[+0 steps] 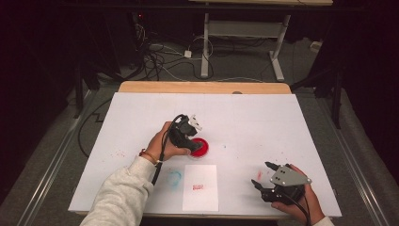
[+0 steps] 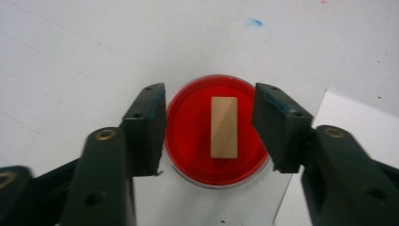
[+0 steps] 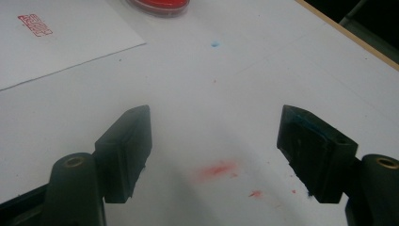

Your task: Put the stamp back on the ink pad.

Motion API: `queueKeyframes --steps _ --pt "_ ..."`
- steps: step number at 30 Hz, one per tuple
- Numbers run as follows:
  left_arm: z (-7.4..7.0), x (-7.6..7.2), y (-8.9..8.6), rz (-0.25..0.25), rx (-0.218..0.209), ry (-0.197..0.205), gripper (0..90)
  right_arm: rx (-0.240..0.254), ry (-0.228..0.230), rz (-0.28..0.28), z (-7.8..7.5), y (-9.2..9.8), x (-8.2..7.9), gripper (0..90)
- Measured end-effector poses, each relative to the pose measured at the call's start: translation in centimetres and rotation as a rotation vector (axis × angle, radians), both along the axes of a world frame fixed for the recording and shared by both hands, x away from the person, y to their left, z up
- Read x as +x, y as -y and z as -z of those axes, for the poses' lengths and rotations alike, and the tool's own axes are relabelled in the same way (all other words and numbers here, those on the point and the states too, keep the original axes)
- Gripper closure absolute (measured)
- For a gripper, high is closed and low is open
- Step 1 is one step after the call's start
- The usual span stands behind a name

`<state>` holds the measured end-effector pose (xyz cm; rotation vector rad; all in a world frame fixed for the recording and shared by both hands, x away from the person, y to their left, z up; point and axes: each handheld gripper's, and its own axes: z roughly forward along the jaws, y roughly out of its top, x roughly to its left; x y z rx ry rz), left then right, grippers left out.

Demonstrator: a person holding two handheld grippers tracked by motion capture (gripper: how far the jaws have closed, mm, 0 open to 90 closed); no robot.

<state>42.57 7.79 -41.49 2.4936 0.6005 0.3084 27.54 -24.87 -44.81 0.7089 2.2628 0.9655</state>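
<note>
White paper-covered table (image 1: 141,117), wooden far edge showing. Left of centre, the person's left hand (image 1: 162,143) in a light grey sleeve (image 1: 120,193) holds the left tongs (image 2: 209,127) tipped down over a round red ink pad dish (image 2: 188,136). In the left gripper view the jaws are open wide, one on each side of the dish, gripping nothing. A small rectangular wooden stamp block (image 2: 224,127) stands upright in the middle of the red pad, between the jaws but clear of both; whether the pads touch the dish rim, can't tell. A faint blue-green smear (image 1: 175,179) marks the table near the sleeve.

Just right of that, near edge centre, a white paper sheet (image 1: 200,188) lies flat with a small red stamped mark (image 1: 198,187) on it; the dish sits just beyond its far edge. A tiny blue dot (image 3: 215,45) sits right of the dish.

Far right, near edge: the person's right hand (image 1: 301,197) holds the right tongs (image 3: 214,155), grey three-cornered plate on top, pointing left. Jaws spread wide, empty, over bare table with red ink smudges (image 3: 217,169) between them. Well apart from dish and sheet.
</note>
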Motion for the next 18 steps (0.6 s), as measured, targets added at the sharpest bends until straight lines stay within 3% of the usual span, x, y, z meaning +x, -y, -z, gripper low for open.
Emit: queueKeyframes --steps 10,14,18 --pt "-0.4 -1.1 -0.3 -0.039 -0.098 0.104 22.0 -0.001 0.004 0.001 0.0 0.0 -0.1 27.1" --pt "-0.4 -1.5 -0.7 -0.002 -0.148 0.118 18.9 0.005 0.010 0.006 -0.1 0.1 -0.1 26.9" --pt "-0.5 -2.2 -1.1 0.000 -0.175 0.185 18.6 0.012 0.016 0.007 -0.2 0.1 -0.1 26.8"
